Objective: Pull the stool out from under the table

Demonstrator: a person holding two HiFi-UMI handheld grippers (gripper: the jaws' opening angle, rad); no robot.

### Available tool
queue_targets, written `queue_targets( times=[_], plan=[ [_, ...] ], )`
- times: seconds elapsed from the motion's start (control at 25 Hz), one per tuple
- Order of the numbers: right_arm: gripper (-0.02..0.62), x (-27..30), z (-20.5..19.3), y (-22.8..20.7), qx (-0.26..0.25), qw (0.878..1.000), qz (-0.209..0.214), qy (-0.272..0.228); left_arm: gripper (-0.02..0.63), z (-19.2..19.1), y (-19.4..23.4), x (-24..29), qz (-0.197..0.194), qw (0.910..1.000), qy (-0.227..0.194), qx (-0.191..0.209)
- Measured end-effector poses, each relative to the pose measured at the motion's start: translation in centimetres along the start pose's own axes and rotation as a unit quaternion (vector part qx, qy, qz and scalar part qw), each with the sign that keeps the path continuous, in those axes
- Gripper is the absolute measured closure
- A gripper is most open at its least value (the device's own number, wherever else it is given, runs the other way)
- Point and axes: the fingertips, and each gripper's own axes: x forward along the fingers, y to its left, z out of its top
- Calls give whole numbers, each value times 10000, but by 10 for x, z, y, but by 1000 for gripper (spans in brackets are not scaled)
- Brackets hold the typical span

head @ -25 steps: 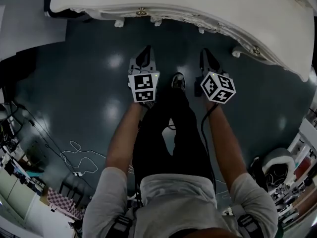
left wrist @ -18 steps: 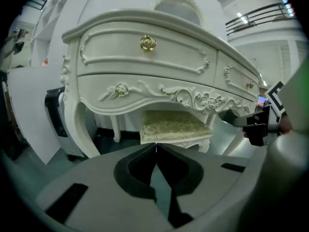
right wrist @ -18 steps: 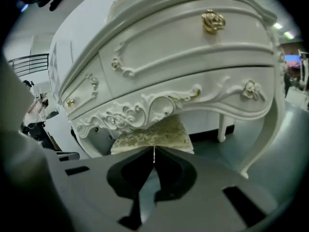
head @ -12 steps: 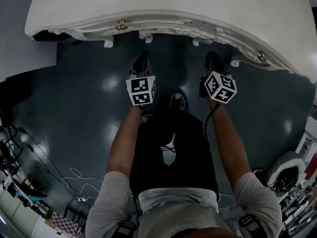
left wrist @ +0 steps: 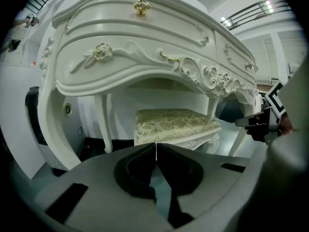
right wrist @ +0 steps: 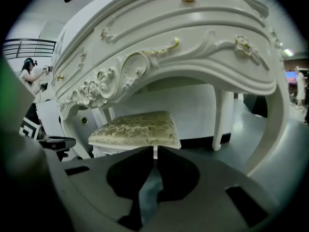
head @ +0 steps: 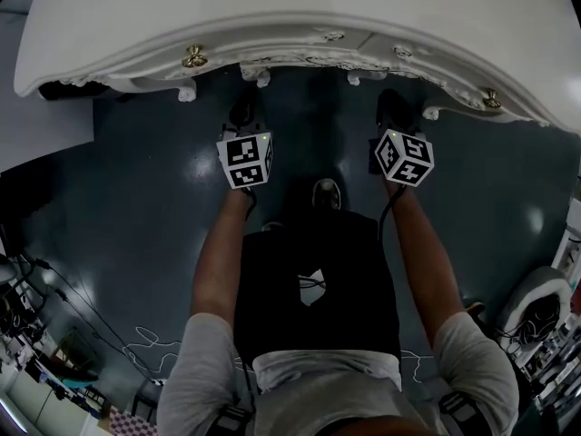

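White table [left wrist: 145, 57] with gold knobs [left wrist: 142, 6]; stool [left wrist: 174, 124] cushion pale gold (leafy brocade) over white frame; floor [head: 136, 198] dark glossy teal.

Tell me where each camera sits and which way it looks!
Head view: on the person's head, looking down at table, arms, legs, left gripper, right gripper.
Left gripper view: on that gripper, facing the stool under the table; its shut jaws show.
Right gripper view: on that gripper, facing the stool too; shut jaws show.
Shared: both gripper views show the stool.
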Motion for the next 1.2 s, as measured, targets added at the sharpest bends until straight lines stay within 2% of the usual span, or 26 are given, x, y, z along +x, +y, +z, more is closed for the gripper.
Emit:
queue_targets(
  times=[0.08,0.12,0.2,0.28,0.32,0.4,0.48,0.52,0.68,0.76,0.84,0.96,1.04,1.12,1.2],
  plan=[
    [552,7,-1,-9,-61,9999,68,61,597,-4,3,9,-126,9999,77,-24],
    [495,11,-2,-13,-132,9998,74,100,586,-6,6,13,-174,9997,106,-133],
    [468,20,-1,-22,-527,9985,-13,135,427,-8,13,21,-183,9988,100,-452],
    [438,30,3,-25,-1280,9916,-123,123,378,-9,19,30,-181,9979,78,-618],
    [423,35,4,-24,-1773,9840,-155,125,359,-10,20,35,-208,9985,103,-494],
    [386,46,3,-18,-2754,9611,-133,161,350,-13,21,45,-282,9991,255,166],
    [362,56,-2,-14,-3383,9407,-56,224,344,-19,27,53,-298,9953,424,819],
    [354,60,-5,-14,-3554,9343,-54,266,342,-21,30,56,-300,9936,474,984],
    [325,71,-11,-33,-3786,9241,-229,474,341,-22,31,67,-514,9919,482,1052],
    [318,77,-12,-39,-4073,9112,-272,550,342,-26,27,74,-633,9884,610,1236],
    [316,82,-12,-41,-4578,8869,-286,548,342,-28,23,80,-652,9853,736,1395],
    [316,90,-9,-35,-5301,8467,-294,346,342,-23,23,89,-551,9855,667,1458],
    [319,93,-9,-29,-5625,8259,-285,255,342,-22,24,91,-480,9839,620,1606],
    [326,93,-10,-28,-5710,8201,-269,251,342,-24,25,90,-434,9824,585,1719],
    [358,91,-10,-28,-5665,8232,-293,235,345,-24,25,89,-405,9826,544,1729]
  ],
)
